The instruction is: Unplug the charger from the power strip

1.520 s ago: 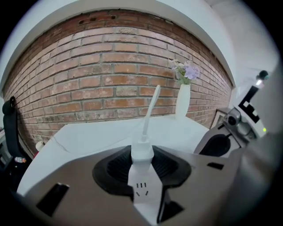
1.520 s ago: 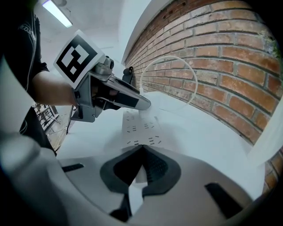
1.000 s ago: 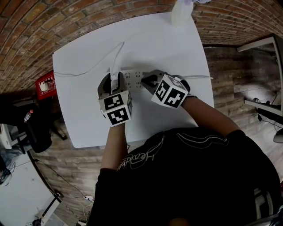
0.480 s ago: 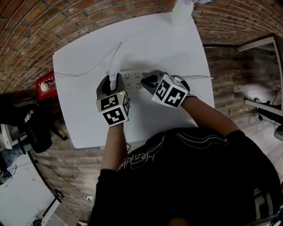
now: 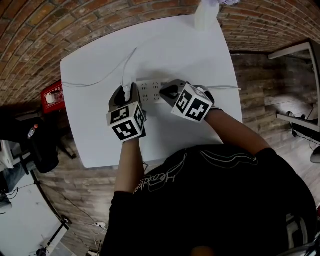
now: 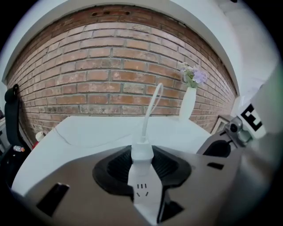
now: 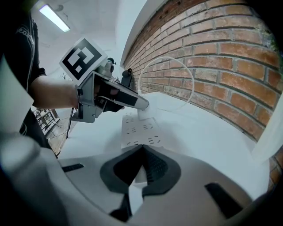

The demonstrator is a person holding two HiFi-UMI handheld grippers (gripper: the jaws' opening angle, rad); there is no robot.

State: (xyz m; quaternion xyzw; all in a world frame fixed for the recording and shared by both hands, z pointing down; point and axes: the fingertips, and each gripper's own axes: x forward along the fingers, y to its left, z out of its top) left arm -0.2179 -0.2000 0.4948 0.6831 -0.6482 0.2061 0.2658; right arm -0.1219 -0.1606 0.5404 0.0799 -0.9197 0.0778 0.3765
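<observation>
A white power strip (image 5: 150,90) lies across the middle of the white table (image 5: 100,50). At its left end stands the white charger (image 6: 142,154), whose cable (image 6: 152,102) loops up and away over the table. My left gripper (image 6: 142,155) is shut on the charger's body, just above the strip's sockets (image 6: 146,194). In the head view the left gripper (image 5: 127,90) sits over that end. My right gripper (image 5: 167,92) is shut on the strip's right end. In the right gripper view the strip (image 7: 139,129) runs from its jaws toward the left gripper (image 7: 110,95).
A white vase (image 5: 205,15) with flowers stands at the table's far edge, also seen as the vase (image 6: 187,103) beyond the charger. A thin white cable (image 5: 95,80) trails toward the table's left edge. A red crate (image 5: 50,95) sits on the floor to the left. Brick wall behind.
The left gripper has rolled slightly, its marker cube tipping toward the left, while keeping hold of the charger. The right gripper and the power strip have stayed put.
</observation>
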